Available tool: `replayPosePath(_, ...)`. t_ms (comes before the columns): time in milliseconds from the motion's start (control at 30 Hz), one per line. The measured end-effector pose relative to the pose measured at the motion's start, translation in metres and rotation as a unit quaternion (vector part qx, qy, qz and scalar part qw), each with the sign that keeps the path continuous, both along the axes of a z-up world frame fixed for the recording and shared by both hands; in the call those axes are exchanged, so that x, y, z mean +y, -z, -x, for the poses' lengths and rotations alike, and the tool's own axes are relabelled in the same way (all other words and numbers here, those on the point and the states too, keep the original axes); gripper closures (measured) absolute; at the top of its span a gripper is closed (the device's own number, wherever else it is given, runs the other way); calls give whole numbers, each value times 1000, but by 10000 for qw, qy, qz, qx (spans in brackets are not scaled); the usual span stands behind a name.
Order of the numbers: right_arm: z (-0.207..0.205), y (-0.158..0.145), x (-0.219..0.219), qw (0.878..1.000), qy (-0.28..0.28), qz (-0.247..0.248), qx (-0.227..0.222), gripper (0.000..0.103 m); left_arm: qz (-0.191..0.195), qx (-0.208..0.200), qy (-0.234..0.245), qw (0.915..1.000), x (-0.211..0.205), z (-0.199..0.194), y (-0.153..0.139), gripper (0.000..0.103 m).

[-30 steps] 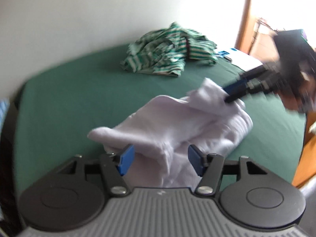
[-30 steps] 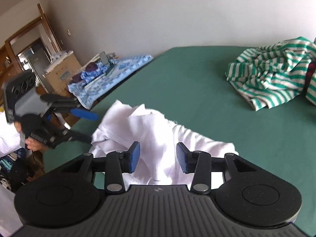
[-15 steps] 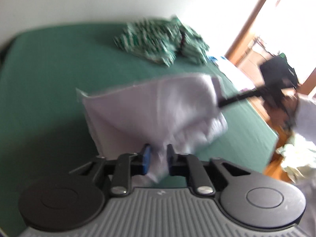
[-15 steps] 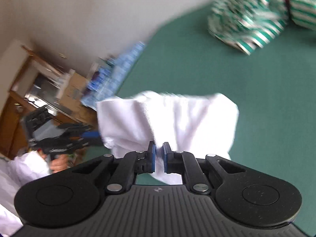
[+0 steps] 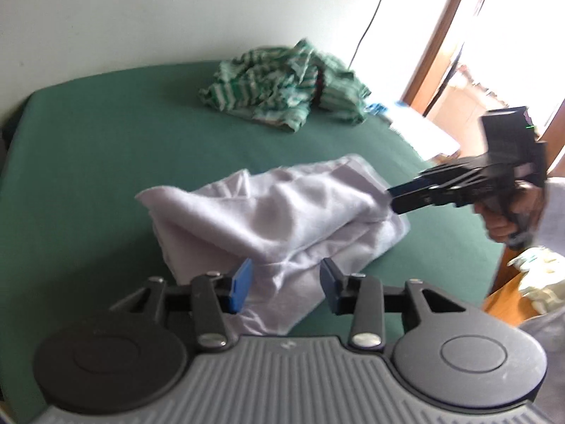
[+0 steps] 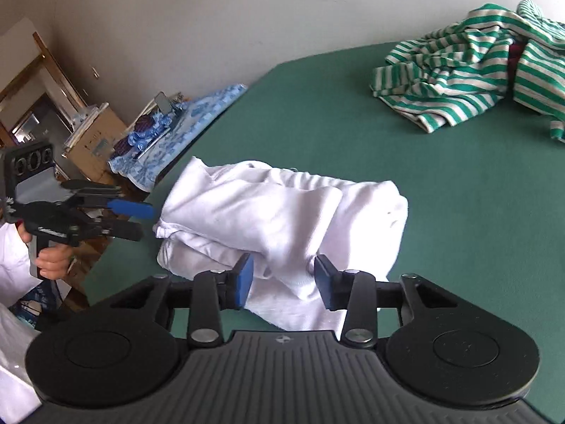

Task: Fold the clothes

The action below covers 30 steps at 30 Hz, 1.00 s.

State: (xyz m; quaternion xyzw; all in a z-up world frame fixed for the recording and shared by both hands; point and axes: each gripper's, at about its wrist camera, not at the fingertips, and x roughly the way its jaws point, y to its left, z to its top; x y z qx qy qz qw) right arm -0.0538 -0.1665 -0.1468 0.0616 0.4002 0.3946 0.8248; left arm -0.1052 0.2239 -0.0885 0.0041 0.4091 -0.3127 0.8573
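Two blind spots first: near edge of the white garment (image 5: 282, 208) lost under the dark bodies of both claws, and right side of the striped garment (image 6: 469, 67) cut off by the frame. Left wrist view blurred, stripes smeared. Dark red scrap inside the striped heap too small to identify.

Left claw (image 5: 286, 282): parted, jaws just been opening, a low fold of white cloth between the blue pads (image 5: 242, 284) but not pinched. Right claw (image 6: 282, 277): likewise parted, jaws just been opening, a rounded white bulge between the pads, untouched by either. From the right wrist view, left claw's tips just beside the garment's end.

Lies bunched in a loose, roughly folded bundle near the front of the green surface (image 6: 476, 212), well apart from the striped heap toward the wall. Soft, matte, creased white fabric; smooth flat green cover; ribbed grey plastic on the claw housings.
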Motion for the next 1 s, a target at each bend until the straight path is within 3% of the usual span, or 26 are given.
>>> replayPosePath(100, -1, 10, 7, 9998, 150, 72, -68, 63, -201, 214, -204, 9994, -7, -12, 17, 69)
replayPosePath(167, -5, 11, 6, 9998, 184, 53, 48, 71, -118, 274, -292, 9991, -6, -11, 21, 79)
replayPosePath(233, -8, 10, 2, 9997, 167, 34, 163, 87, -18, 291, -297, 9991, -2, -9, 22, 96)
replayPosePath(300, -4, 2, -3, 9999, -18, 34, 159, 91, 7, 198, -93, 9998, -1, -1, 19, 103)
replayPosePath(400, 0, -1, -6, 9991, -365, 152, 162, 91, -227, 173, 164, 9995, -6, 8, 25, 102)
replayPosePath(567, -7, 12, 1, 9976, -490, 368, 313, 90, -361, 196, 172, 9990, -11, 5, 35, 102)
replayPosePath(633, -7, -3, 2, 9973, -475, 530, 154, 78, -488, 49, 255, 9985, -13, 10, 32, 98)
replayPosePath(700, -4, -27, 1, 9969, -441, 591, -258, 75, -598, -64, 306, 9977, -14, 13, 33, 96)
replayPosePath(733, -3, -39, 5, 9960, -524, 549, -482, 67, -602, -81, 304, 9977, -15, 14, 33, 94)
replayPosePath(800, -5, -56, 20, 9937, -816, 298, -713, 57, -610, -115, 300, 9976, -15, 14, 33, 93)
replayPosePath(867, -13, -55, 50, 9902, -1206, 172, -686, 58, -606, -135, 293, 9976, -15, 14, 34, 93)
replayPosePath(1000, -38, -26, 119, 9794, -1852, 653, -470, 65, -568, -176, 307, 9978, -13, 15, 35, 88)
